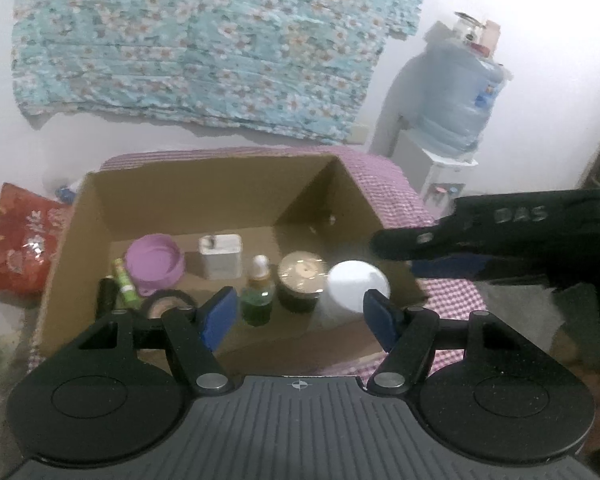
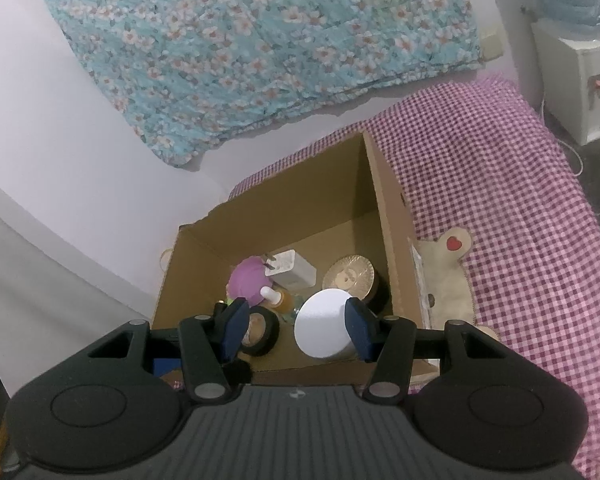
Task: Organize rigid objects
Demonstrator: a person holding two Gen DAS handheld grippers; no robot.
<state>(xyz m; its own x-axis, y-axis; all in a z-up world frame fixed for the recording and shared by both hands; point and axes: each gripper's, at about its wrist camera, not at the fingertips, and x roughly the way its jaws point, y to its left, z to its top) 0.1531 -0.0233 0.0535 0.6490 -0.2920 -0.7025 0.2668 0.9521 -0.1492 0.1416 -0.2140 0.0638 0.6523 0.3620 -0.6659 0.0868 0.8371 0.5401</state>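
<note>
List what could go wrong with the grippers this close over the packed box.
1. The white round container sits right by the right gripper's open fingers; a careless move could knock it against the gold-lidded jar.
2. The green dropper bottle stands upright, narrow, just ahead of the left gripper; a nudge may topple it.
3. Items crowd the cardboard box, leaving little finger room.

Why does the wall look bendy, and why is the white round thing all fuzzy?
Left wrist view: the fisheye lens curves the wall and darkens the corners; the white round lid is smeared by blur, and so is the right gripper crossing in. Right wrist view: sharper, the same lid has crisp edges in the cardboard box, and the checked cloth bows outward.
</note>
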